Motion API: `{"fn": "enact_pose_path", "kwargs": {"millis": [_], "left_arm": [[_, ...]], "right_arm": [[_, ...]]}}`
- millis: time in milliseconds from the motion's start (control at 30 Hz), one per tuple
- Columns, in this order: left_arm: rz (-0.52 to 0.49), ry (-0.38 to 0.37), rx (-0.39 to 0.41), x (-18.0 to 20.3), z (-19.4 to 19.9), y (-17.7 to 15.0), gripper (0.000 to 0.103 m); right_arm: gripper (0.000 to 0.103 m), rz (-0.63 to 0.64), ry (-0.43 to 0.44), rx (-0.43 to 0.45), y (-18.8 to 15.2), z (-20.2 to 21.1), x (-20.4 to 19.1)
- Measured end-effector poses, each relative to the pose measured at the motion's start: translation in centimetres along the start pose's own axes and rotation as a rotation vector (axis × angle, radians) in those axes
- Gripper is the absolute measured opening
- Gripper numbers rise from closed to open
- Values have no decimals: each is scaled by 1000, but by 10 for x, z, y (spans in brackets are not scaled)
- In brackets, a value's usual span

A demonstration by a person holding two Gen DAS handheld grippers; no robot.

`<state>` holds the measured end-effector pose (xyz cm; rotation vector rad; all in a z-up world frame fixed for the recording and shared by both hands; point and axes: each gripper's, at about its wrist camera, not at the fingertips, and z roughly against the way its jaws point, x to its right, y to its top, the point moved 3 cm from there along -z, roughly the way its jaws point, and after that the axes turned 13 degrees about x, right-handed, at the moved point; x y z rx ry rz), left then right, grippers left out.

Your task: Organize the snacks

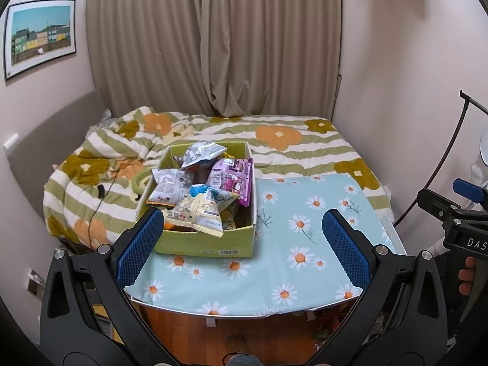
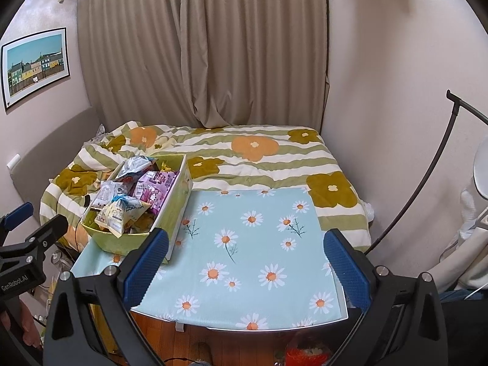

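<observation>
Both the left gripper point(image 1: 241, 244) and right gripper point(image 2: 245, 263) hung spread and empty before the snack-filled green cardboard box point(image 1: 210, 244) on the daisy-print tabletop point(image 2: 259, 244).

Both wrist views facing table point(image 1: 305, 274)

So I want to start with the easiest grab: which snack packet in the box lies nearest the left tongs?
The pale yellow packet with the blue top, draped over the box's near edge; the purple and silver ones lie farther back.
</observation>
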<state>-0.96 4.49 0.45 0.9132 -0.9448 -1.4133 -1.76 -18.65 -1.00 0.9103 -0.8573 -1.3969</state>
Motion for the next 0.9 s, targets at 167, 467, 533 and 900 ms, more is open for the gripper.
{"fn": "enact_pose_path", "kwargs": {"millis": [167,467,533,900], "left_arm": [[-2,2,0,1,-1,0,103],[1,5,8,0,-4,3,103],[-4,8,15,0,-5,4,103],[-6,14,20,3,-10,5,103]], "right_arm": [[101,-2,0,-1,0,0,0],[101,-2,1,2,-1,0,0],[101,-3,1,1,-1,0,0],[101,-3,1,1,-1,-1,0]]}}
